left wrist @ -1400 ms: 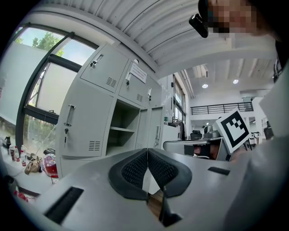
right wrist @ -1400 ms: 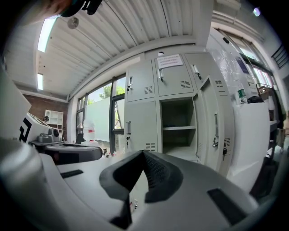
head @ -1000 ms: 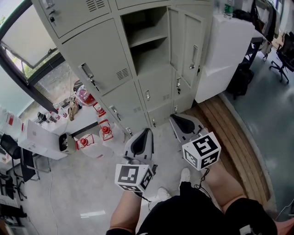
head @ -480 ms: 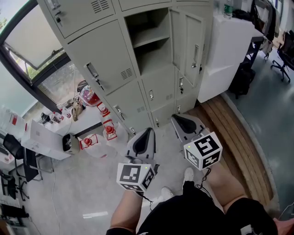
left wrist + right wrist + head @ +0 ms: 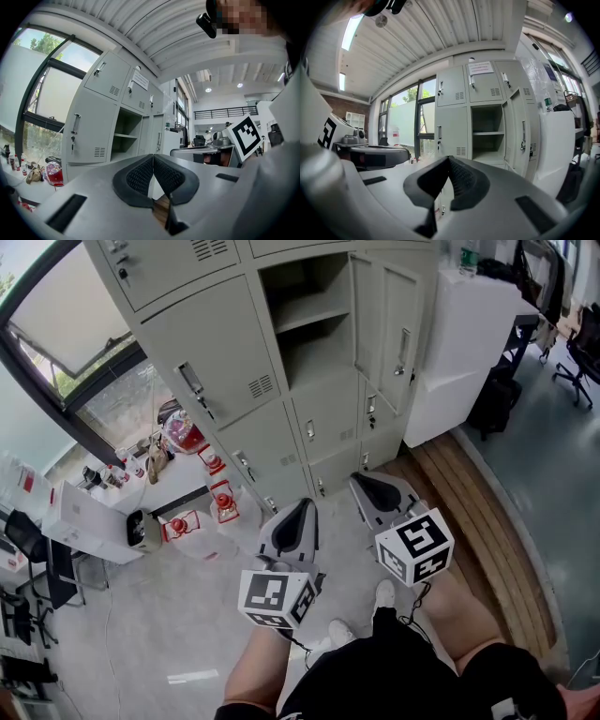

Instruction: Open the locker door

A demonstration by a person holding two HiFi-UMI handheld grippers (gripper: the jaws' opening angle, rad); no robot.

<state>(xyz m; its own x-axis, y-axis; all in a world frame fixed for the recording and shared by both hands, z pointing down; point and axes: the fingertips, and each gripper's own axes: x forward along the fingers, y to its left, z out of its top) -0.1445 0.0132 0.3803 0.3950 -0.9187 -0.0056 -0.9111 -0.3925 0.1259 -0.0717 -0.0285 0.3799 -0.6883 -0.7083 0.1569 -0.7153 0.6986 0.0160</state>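
Both the left tongs (image 5: 300, 514) and the right tongs (image 5: 364, 486) are pressed together and empty. They are held low before the lockers, well apart from them. The middle compartment (image 5: 305, 324) is exposed, its locker door (image 5: 392, 324) swung out to the right. The neighbouring door (image 5: 211, 371) is shut, with its handle (image 5: 191, 381) toward its left side.

Assessment: if that door is intended, spread the tongs before approaching. Pinch the handle squarely and pull along the hinge arc.

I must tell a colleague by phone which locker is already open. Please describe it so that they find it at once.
Find the pale grey locker bank that stands beside the big window. In its middle column, one tall compartment stands open, its door swung out to the right. It alone shows its inside, with one shelf; every neighbouring door is shut.
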